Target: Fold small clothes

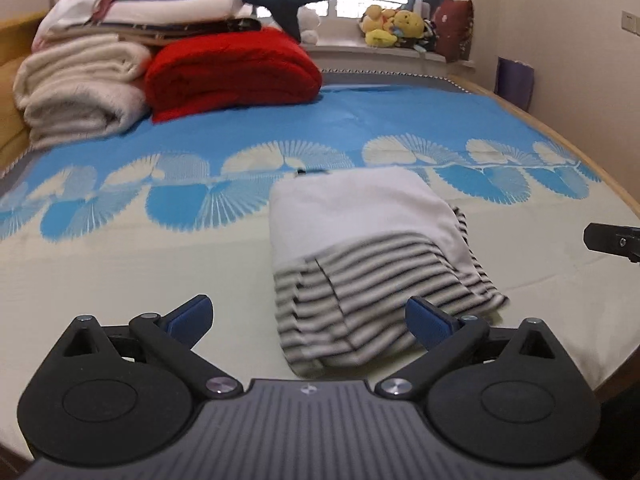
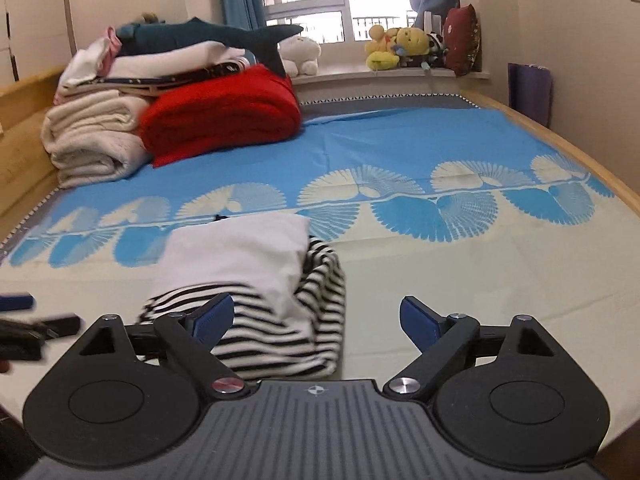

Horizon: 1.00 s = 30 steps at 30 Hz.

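At centre frame on the blue-patterned bedspread (image 1: 400, 120): folded striped garment (image 1: 372, 264), white panel uppermost. Left gripper (image 1: 308, 322) and right gripper (image 2: 316, 322) both spread wide, empty. Fold seemingly finished; next, likely setting aside or fetching another piece.

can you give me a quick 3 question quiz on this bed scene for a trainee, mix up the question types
1. True or false: the left gripper is shut on the striped garment.
2. Multiple choice: what lies on top of the stacked bedding at the far left of the bed? A) a yellow duck B) a dark plush shark C) a purple bag
3. Fill in: the folded blanket next to the cream ones is ____.

Key
1. False. Both the left gripper and the right gripper are open, with nothing between the fingers.
2. B, the plush shark.
3. Red, the red blanket.
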Tool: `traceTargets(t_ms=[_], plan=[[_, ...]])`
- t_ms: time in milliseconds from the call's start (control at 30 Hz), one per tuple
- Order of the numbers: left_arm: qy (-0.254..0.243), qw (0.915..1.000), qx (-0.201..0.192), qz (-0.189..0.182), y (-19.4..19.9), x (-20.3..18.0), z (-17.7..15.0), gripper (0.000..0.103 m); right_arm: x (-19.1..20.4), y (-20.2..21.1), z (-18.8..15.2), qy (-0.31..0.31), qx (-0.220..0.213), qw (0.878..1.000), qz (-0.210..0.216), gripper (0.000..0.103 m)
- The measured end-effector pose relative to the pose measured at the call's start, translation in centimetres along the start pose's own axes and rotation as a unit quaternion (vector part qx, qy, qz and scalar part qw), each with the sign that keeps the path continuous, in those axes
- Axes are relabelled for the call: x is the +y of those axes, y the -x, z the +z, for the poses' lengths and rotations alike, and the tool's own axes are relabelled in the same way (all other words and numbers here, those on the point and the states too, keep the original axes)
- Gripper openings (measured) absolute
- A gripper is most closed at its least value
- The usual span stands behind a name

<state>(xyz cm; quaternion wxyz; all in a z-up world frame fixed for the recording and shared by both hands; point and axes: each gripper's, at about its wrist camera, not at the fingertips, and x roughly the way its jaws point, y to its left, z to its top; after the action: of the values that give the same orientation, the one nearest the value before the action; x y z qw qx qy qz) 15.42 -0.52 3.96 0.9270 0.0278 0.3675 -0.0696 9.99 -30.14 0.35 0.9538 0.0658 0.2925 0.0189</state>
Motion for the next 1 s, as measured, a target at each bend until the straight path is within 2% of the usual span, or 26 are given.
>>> traceTargets(t_ms=[100,200,433,633,1000], plan=[[0.034,0.9993,0.013,0.007,0.1,-0.8,-1.3,0.102,1.0,0.8,-1.3,0.005,-0.002,1.000,-0.011,0.093],[0.057,0.9980,0.023,0.017,0.2,-1.2,-2.3,0.102,2.0,0.7,-2.4,-0.002,0.020,1.000,-0.010,0.093],[0.077,0.9969,0.008,0.011,1.1,-1.6,-2.4,0.102,4.7,-0.5,-3.4,0.043,0.044,0.998,-0.003,0.093],[0.051,0.9985,0.011,0.018,1.0,-2.5,-2.7,0.102,5.8,-1.0,-3.6,0.045,0.050,0.998,0.000,0.093],[0.052,0.9985,0.012,0.011,0.8,-2.2,-2.7,0.102,5.9,-1.8,-3.6,0.038,0.056,0.998,-0.009,0.093]])
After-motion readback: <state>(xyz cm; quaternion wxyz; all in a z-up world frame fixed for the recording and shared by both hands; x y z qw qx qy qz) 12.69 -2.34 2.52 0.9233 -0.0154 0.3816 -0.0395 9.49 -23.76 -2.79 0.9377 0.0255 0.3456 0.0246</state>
